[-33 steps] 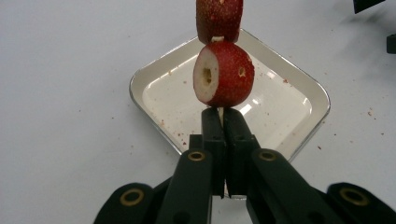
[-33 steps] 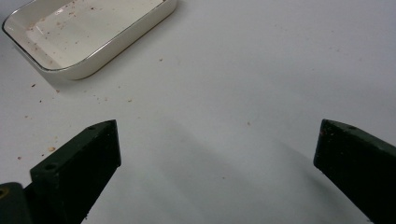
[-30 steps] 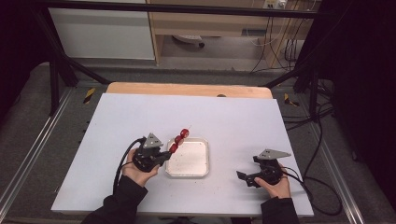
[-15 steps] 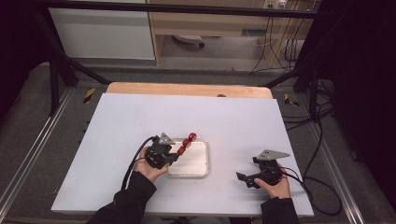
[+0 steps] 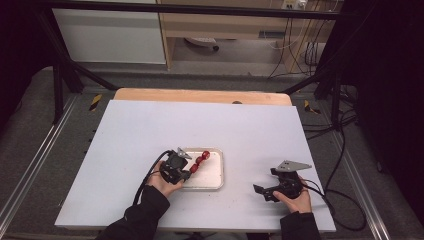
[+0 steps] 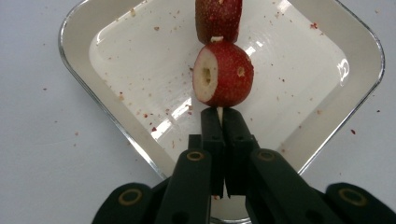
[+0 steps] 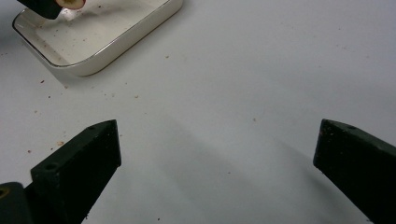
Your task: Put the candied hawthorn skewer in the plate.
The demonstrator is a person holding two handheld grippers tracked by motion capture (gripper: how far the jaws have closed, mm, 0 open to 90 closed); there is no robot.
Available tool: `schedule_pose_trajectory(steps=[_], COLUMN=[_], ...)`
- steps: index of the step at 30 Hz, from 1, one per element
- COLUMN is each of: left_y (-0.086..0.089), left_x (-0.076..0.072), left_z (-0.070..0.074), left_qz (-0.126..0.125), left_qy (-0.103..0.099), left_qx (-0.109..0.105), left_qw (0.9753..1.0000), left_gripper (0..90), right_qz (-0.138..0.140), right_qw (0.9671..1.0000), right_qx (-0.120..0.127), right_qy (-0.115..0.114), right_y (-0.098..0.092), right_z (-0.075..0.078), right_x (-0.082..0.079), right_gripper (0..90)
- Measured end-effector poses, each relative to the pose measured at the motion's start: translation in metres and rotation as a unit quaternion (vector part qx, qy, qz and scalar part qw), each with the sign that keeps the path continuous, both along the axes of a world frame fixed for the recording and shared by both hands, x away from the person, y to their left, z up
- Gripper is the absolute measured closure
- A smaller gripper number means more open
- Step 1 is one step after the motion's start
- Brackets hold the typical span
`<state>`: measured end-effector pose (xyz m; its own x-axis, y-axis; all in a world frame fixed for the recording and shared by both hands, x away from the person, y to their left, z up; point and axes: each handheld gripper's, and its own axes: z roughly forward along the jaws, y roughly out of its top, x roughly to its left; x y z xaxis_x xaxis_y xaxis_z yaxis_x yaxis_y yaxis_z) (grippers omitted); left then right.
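Skewer held over the tray

On the counter [image 5: 150,130] sits the tray [image 6: 93,56]. Above it, the skewer [image 6: 223,70] points to 12 o'clock from the left claw [image 6: 223,116], clamped on its stick end. The right claw [image 7: 215,154], at 4 o'clock, gapes wide.

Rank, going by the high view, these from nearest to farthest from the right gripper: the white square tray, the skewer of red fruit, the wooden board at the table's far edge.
1. White square tray, on the table to the left of the right gripper.
2. Skewer of red fruit, held over the tray's left part by the left gripper.
3. Wooden board, at the table's far edge.
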<state>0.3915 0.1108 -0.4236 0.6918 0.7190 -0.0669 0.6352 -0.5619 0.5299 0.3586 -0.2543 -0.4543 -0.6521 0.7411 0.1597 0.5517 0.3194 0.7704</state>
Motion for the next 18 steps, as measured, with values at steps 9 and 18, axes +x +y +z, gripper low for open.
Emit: schedule_pose_trajectory(steps=[9,18], left_y=[-0.0085,-0.0059], left_x=[-0.0019,-0.0035], left_z=[-0.0038,-0.0036], left_qz=[-0.001,-0.015], left_qy=[-0.002,-0.013], left_qx=[0.014,0.01], left_qw=[0.9999,0.9998], left_gripper=[88.5,87.4], right_qz=[-0.001,-0.001], right_qw=[1.0,1.0], right_qx=[0.0,-0.001], right_qy=[0.0,-0.001], right_y=[0.0001,0.0002], right_z=[-0.0001,-0.0002], right_x=[0.0,0.0001], right_gripper=[1.5,1.4])
